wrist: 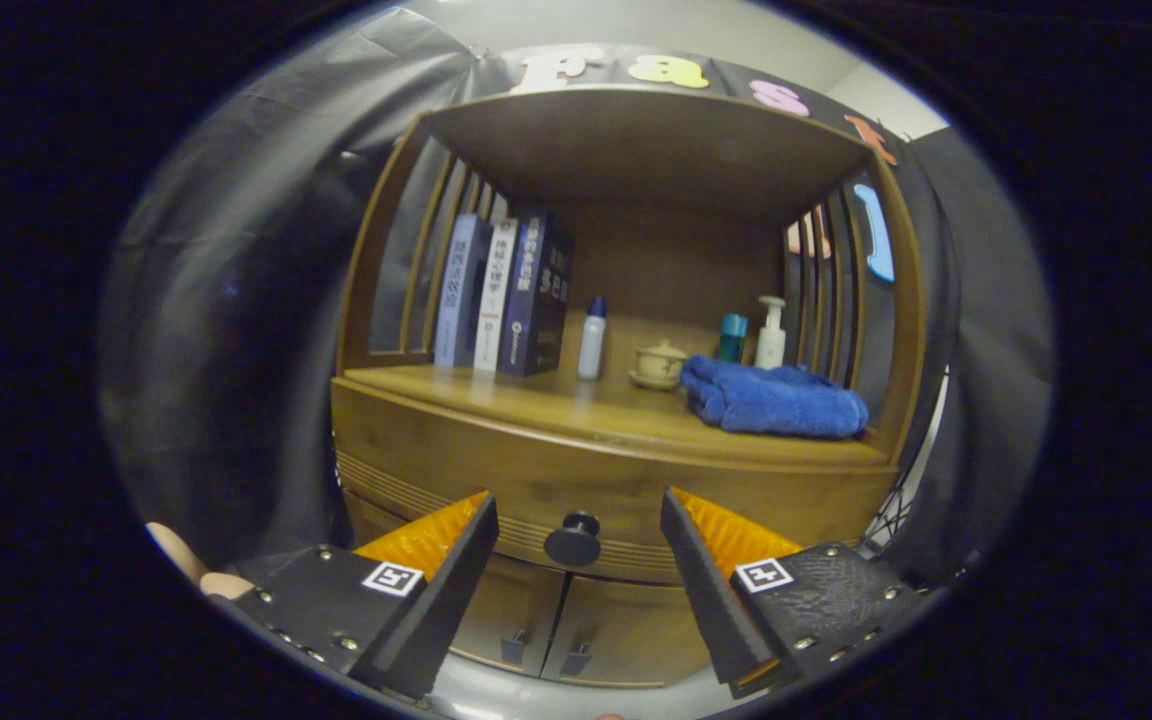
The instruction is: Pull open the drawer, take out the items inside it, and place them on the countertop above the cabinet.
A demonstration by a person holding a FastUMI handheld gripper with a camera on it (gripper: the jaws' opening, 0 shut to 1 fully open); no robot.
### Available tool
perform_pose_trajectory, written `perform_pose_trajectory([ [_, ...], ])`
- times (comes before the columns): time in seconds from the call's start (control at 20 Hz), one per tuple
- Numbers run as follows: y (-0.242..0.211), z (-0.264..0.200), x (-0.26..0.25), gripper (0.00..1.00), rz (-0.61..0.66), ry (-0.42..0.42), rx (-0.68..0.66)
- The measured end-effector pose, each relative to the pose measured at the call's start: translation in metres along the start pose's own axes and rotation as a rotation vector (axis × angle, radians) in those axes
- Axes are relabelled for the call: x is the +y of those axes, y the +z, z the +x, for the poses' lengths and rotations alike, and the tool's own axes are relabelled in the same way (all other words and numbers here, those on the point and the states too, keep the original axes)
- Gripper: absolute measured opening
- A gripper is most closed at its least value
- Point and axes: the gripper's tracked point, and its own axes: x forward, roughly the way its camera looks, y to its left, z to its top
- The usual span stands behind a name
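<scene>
Drawer (536, 490) stays closed, its knob (573, 540) just ahead between the spread-open gripper (579, 515) fingers, which may slip off its small round shape.

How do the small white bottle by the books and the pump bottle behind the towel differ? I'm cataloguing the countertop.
The small white bottle has a blue cap; the pump bottle has a white pump head. The small bottle stands in the open beside the books; the pump bottle stands behind the blue towel. Both are upright on the countertop. The open gripper frames the drawer knob.
</scene>
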Motion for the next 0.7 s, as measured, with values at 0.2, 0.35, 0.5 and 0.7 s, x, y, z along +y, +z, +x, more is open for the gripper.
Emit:
perform_pose_trajectory([
  [0.2, -0.031, 0.025, 0.000, 0.98, 0.041, -0.025, 0.077],
  [0.35, -0.040, 0.036, 0.003, 0.90, 0.050, -0.033, 0.095],
  [0.5, -0.042, 0.042, 0.009, 0.66, 0.046, -0.034, 0.097],
  [0.7, -0.042, 0.048, 0.010, 0.42, 0.102, -0.062, 0.094],
])
